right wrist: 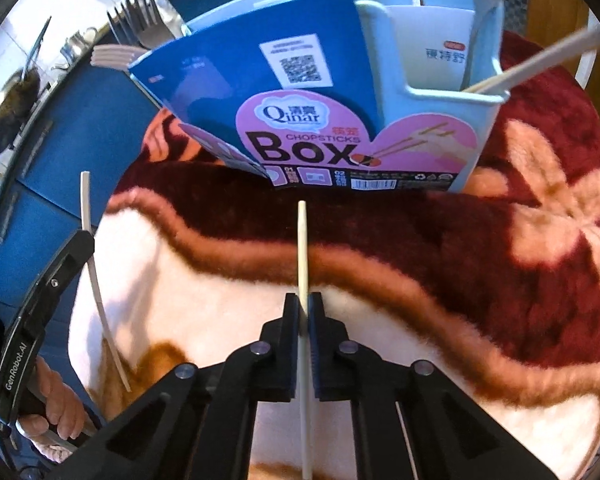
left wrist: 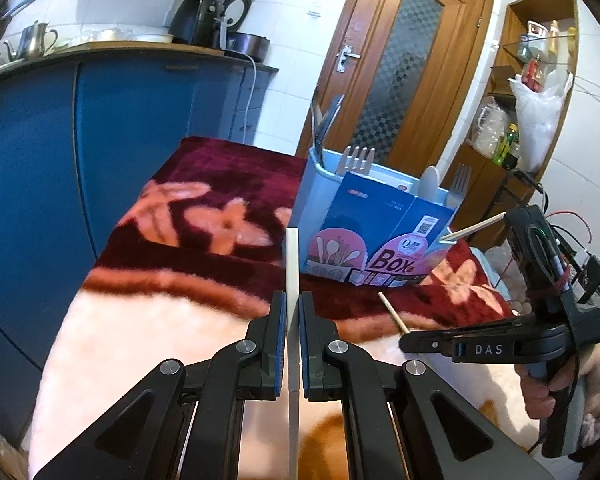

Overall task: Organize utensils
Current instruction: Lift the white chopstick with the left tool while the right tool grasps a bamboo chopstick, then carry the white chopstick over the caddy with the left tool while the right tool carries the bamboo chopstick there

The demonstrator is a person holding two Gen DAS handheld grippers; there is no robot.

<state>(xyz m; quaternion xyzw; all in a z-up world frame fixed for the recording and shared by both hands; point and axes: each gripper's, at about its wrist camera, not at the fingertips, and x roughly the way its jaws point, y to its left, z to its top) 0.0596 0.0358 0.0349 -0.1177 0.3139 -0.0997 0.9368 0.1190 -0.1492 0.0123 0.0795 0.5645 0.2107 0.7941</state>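
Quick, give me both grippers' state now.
Left gripper: shut on a white chopstick.
Right gripper: shut on a pale wooden chopstick.

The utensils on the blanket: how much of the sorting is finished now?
Done: forks and one chopstick already stand in the blue holder. In hand: the left gripper is shut on a white chopstick, the right gripper on a pale chopstick. Left: dropping both in; nothing else loose shows on the blanket.

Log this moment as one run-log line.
left tongs: shut on white chopstick | right tongs: shut on wooden chopstick | utensil holder: ahead
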